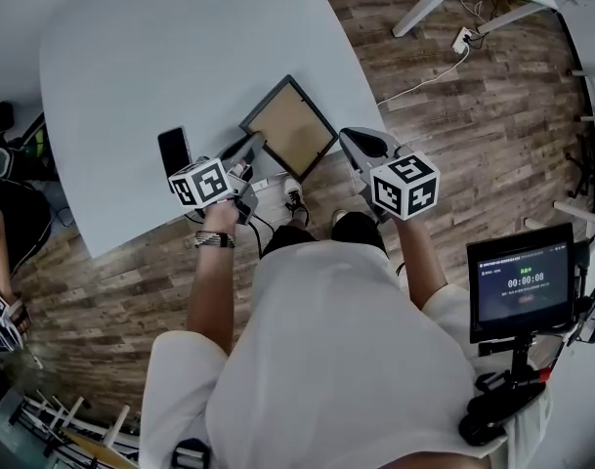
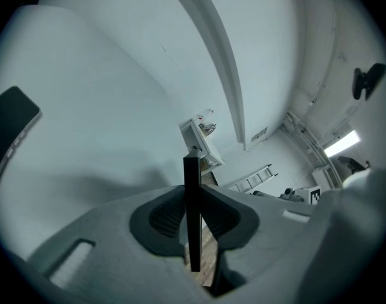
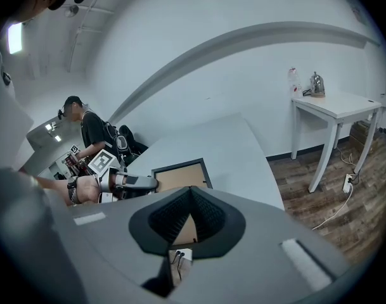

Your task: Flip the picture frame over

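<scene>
Left hand-held gripper clenched on the picture frame's left edge; brown face up on table. Right hand-held gripper closed, empty, just right of frame.

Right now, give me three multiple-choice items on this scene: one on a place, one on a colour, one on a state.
1. In the head view, where does the phone lie relative to the picture frame?
A. left of it
B. on top of it
C. right of it

2. What colour is the picture frame's upward face?
A. white
B. brown
C. red

3. What is the left tool doing?
A. open and empty
B. shut on the phone
C. shut on the picture frame's edge

Key:
1 A, the phone lies apart from the picture frame, off its left corner.
2 B, a brown board fills the black border.
3 C, the left gripper view shows the black edge clamped between its jaws.
</scene>
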